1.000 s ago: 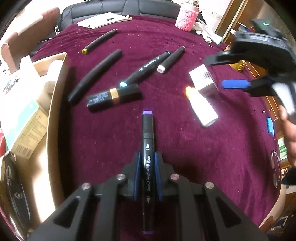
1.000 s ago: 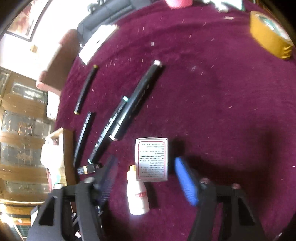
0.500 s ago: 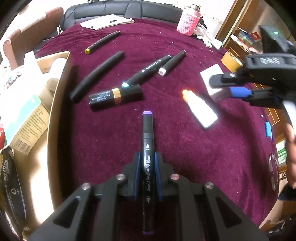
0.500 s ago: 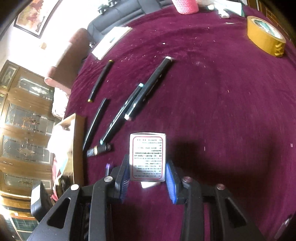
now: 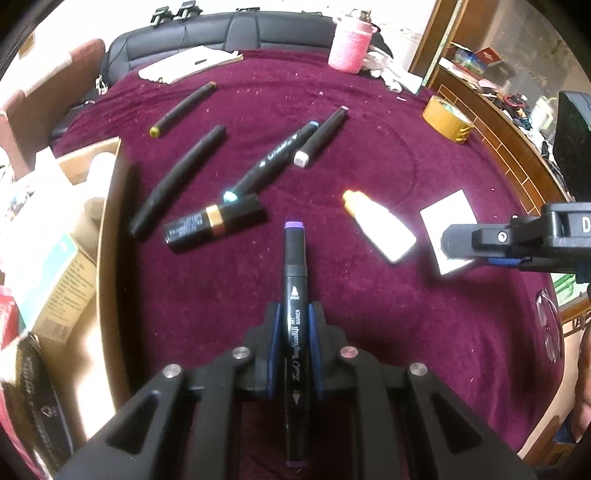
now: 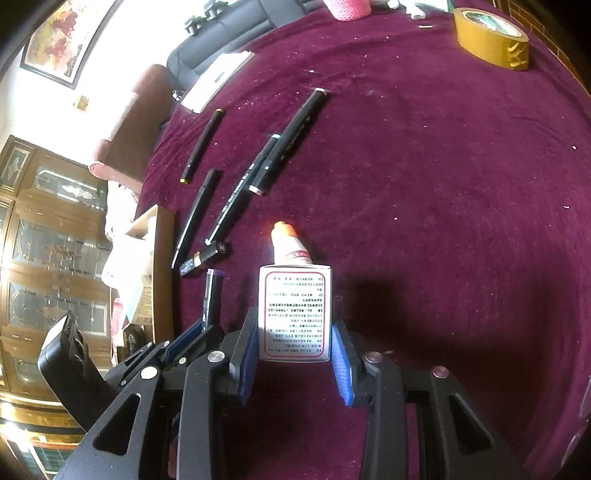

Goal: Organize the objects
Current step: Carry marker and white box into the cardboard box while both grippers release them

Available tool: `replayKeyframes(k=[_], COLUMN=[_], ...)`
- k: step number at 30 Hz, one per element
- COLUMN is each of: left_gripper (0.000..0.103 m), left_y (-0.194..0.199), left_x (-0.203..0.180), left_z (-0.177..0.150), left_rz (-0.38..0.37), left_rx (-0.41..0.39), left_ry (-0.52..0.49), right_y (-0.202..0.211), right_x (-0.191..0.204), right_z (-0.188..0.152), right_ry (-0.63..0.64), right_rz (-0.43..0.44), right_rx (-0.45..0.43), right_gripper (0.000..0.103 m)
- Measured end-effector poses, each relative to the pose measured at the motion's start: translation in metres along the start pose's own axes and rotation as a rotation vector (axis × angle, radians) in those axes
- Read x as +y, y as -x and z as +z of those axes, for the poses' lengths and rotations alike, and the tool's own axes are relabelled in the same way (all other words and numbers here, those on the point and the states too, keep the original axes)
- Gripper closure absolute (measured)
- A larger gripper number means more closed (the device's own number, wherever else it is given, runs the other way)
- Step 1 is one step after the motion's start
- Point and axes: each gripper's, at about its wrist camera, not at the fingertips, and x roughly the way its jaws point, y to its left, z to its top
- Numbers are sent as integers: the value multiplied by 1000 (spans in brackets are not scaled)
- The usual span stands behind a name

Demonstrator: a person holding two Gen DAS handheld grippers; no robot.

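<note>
The left gripper (image 5: 294, 345) is clenching a purple-tipped marker (image 5: 294, 295); the right gripper (image 6: 294, 356) is grasping a small white printed carton (image 6: 294, 314). An open cardboard box (image 5: 107, 236) is holding packages.

Black sofa (image 5: 240, 33) beyond table; glazed wooden cabinet (image 6: 44, 236).

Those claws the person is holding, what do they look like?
Both are black plastic frames with triangular cut-outs and round silver screws. The left claw and right claw each carry two fingers lined with ribbed blue pads. No cables or sleeves show.
</note>
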Motion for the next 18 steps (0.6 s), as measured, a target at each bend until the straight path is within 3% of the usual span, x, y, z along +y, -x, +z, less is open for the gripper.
replayKeyframes(k=[18], left_gripper=[89], left_y=[50], left_x=[32], left_z=[5], left_rz=[33], left_rx=[-109], left_ry=[-42], right_y=[-19], right_x=[67], right_z=[-12], right_ry=[74], right_rz=[20], right_rx=[1], right_gripper=[64])
